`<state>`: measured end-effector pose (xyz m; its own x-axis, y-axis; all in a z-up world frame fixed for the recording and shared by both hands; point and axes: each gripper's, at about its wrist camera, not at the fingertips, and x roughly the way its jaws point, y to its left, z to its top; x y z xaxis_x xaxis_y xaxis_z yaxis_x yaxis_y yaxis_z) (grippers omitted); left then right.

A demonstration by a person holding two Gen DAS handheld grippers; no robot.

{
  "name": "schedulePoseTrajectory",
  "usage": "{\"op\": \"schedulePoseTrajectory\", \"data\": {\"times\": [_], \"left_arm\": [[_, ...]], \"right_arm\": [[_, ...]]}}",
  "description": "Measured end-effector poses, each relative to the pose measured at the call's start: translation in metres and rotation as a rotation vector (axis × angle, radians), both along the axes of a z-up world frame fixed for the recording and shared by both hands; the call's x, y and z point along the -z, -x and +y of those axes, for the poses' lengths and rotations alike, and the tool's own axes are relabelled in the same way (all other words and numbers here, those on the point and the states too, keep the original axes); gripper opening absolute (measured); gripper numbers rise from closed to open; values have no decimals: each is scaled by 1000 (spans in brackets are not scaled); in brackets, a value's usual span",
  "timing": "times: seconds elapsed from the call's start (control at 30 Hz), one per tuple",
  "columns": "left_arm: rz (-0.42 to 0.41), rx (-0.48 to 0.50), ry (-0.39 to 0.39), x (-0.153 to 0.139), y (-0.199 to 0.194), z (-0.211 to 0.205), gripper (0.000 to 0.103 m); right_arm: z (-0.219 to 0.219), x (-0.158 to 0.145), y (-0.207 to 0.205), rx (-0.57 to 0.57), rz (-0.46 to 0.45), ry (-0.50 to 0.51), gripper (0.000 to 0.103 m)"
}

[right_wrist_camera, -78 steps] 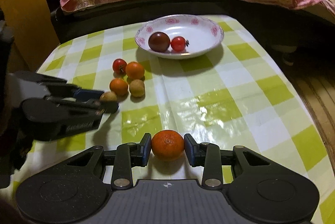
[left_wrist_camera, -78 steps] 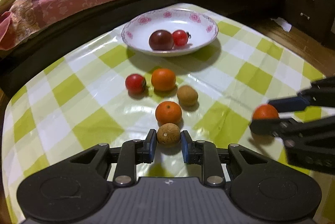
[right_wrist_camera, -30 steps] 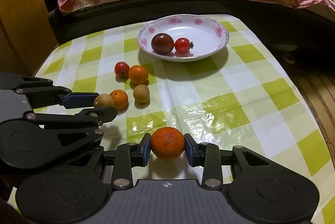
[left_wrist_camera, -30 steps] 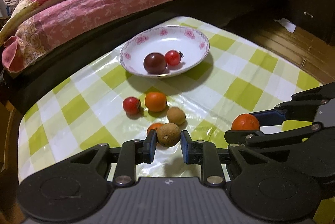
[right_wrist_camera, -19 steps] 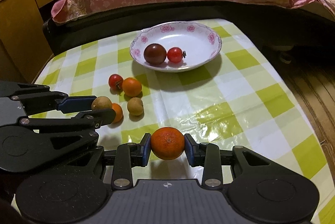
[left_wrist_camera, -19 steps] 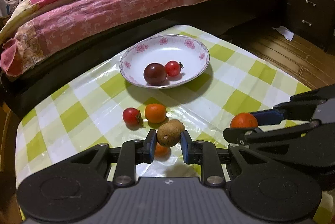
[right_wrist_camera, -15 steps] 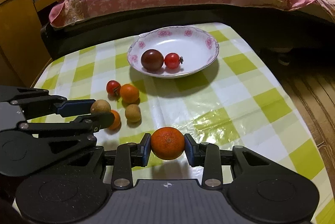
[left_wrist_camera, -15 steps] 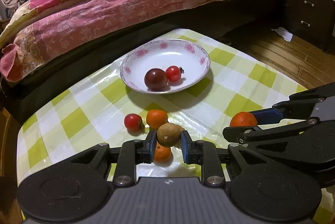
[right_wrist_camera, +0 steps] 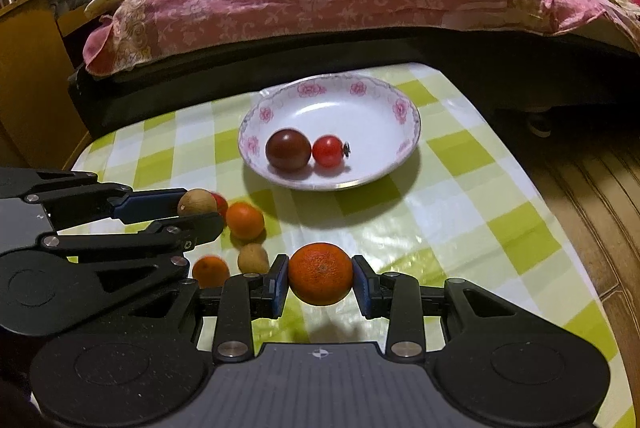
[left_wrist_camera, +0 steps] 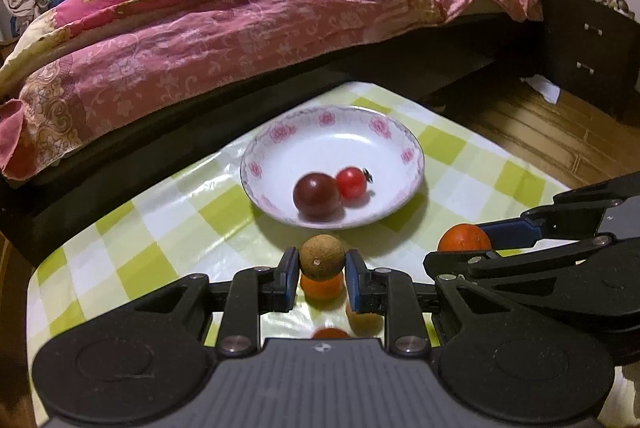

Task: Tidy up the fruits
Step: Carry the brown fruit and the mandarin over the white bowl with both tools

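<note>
Already two tomatoes (right_wrist_camera: 306, 148) sit in the bowl (right_wrist_camera: 400, 108) ahead; left tongs (left_wrist_camera: 322, 278) grip a brown fruit (left_wrist_camera: 322, 257), right tongs (right_wrist_camera: 320, 286) an orange (right_wrist_camera: 321, 273) — four fruits (right_wrist_camera: 244, 220) remain beside them.

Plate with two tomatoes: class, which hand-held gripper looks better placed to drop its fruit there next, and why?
Probably the left hand-held gripper: its brown fruit hangs just short of the plate rim. The right hand-held gripper, holding the orange, looks further back.
</note>
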<state>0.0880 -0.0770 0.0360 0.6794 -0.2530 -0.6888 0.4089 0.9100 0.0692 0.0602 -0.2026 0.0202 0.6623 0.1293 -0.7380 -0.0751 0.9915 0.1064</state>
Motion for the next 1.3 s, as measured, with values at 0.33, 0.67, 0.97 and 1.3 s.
{"op": "schedulePoseTrajectory", "data": {"times": [0.33,0.67,0.97,1.3], "left_arm": [[4,-5,33,7,-36,-1,32],[1,1,14,13,-62,-3,32],[20,3,1,25,-80,-2,32],[-11,7,-5,28,-97,-3,32]], "right_arm": [[-5,4,-33,28,-3,-13,31],[-6,7,-62,-15,-41,41,31],[-3,17,-81,-57,-42,81,31],[-3,29,-101,-62,-25,86,30]]}}
